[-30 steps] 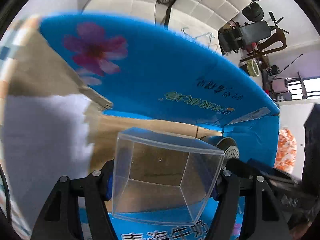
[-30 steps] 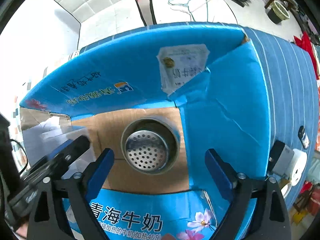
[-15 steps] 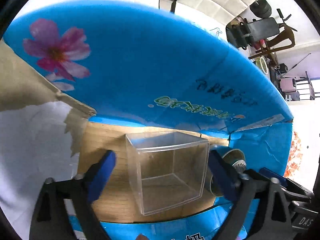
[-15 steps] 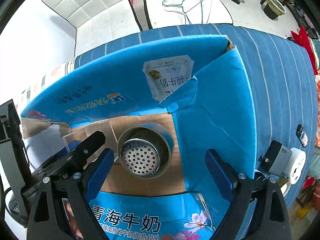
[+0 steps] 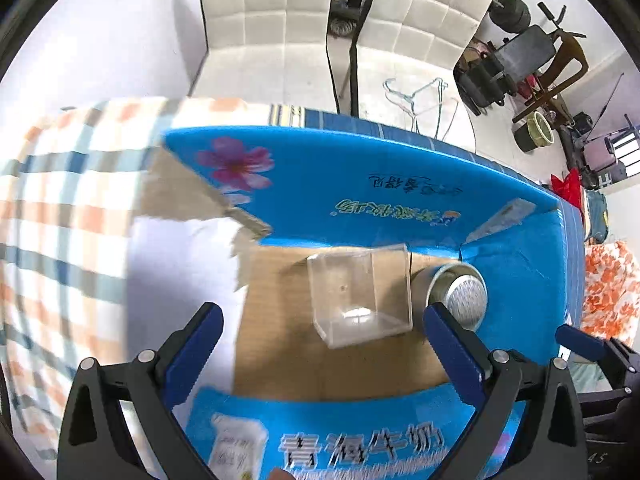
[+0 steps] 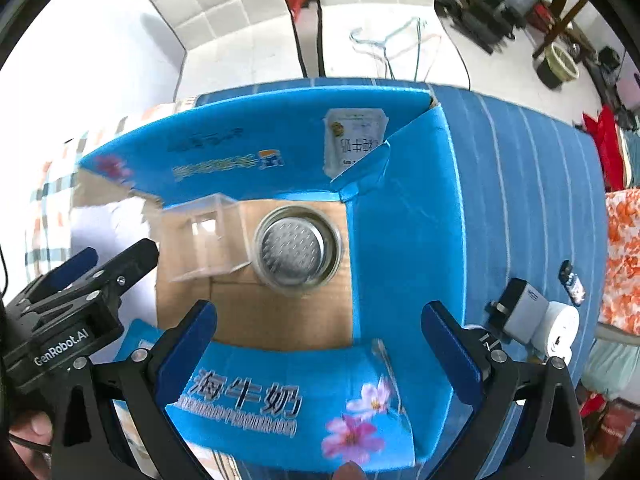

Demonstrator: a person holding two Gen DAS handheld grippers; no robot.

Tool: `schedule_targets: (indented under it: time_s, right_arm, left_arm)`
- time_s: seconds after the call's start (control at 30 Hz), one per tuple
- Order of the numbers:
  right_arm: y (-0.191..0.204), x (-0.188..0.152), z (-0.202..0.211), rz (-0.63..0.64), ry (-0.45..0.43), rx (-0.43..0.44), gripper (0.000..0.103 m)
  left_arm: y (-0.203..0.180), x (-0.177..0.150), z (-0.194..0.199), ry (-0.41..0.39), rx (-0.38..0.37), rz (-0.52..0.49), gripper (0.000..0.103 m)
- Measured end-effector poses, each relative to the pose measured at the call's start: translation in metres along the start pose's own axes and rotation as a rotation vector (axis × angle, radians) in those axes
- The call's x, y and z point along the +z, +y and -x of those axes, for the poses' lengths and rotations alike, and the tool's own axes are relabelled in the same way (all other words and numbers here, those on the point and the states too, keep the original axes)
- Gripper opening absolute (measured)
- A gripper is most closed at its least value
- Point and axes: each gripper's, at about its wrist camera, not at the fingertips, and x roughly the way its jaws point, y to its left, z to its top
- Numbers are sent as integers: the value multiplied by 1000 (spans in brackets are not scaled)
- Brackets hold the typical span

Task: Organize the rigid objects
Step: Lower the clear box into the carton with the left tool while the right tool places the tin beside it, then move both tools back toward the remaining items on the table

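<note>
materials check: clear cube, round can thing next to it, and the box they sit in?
Clear cube: looks like rigid transparent plastic, probably acrylic; glossy, the box floor shows through its walls.
Round can: seems metal, silvery and shiny, with a perforated top face.
Box: corrugated cardboard, glossy blue print on the flaps, raw brown on the floor and the torn flap edge.

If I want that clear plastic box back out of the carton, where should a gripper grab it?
Probably from above. The clear plastic box sits open side up on the carton floor, with the metal cup close on one side. Close across its two free opposite walls near the rim, avoiding the cup side.
</note>
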Motion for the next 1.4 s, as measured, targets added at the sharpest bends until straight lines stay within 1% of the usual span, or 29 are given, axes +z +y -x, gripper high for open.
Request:
schedule_targets:
  time_s: [0.03,0.07,0.1,0.2,0.33,0.37,0.47,0.57,0.73,0.87,1.03,1.13,1.2,1.27,1.4]
  right_arm:
    - [1,-6,7,8,-16,-2,103]
    - [4,-10,11,15,-29,-4,103]
    - [6,-16,17,20,-44,-7,103]
    - [10,-36,39,27,-86,-3,103]
    - [15,-66,67,47,-148,-2,103]
    - [14,-71,76,49,-156,2,103]
    - [12,-90,94,51,-180,25,103]
    - [7,-109,112,53,-202,45,103]
    - [0,-135,142,73,-233,63,103]
    - [-17,-150,161,53,-246,98,103]
    - [-58,-160,180,-14,-271,118,103]
    - [-93,-163,186,-73,-283,105,103]
    - [-124,-163,186,-124,-284,82,103]
    - [-162,-163,180,-181,-271,50,103]
    - [-240,-160,151,-300,-217,11,103]
  left_arm:
    - [3,-8,12,-20,5,2,102]
    - [2,-8,15,-32,6,7,102]
    - [-9,-5,16,-44,10,13,102]
    - [-11,-16,35,-84,43,17,102]
    - [-13,-39,67,-140,72,17,102]
    - [-19,-41,74,-150,76,15,102]
    - [-20,-57,99,-181,93,-5,102]
    - [-28,-71,120,-207,85,-18,102]
    - [-44,-90,150,-241,97,-58,102]
    - [-59,-99,166,-259,67,-75,102]
    - [-91,-104,175,-278,33,-111,102]
    - [-124,-104,171,-274,3,-161,102]
    - [-144,-103,165,-263,-6,-192,102]
    - [-173,-101,152,-245,-18,-236,102]
    - [-227,-93,115,-196,-29,-311,102]
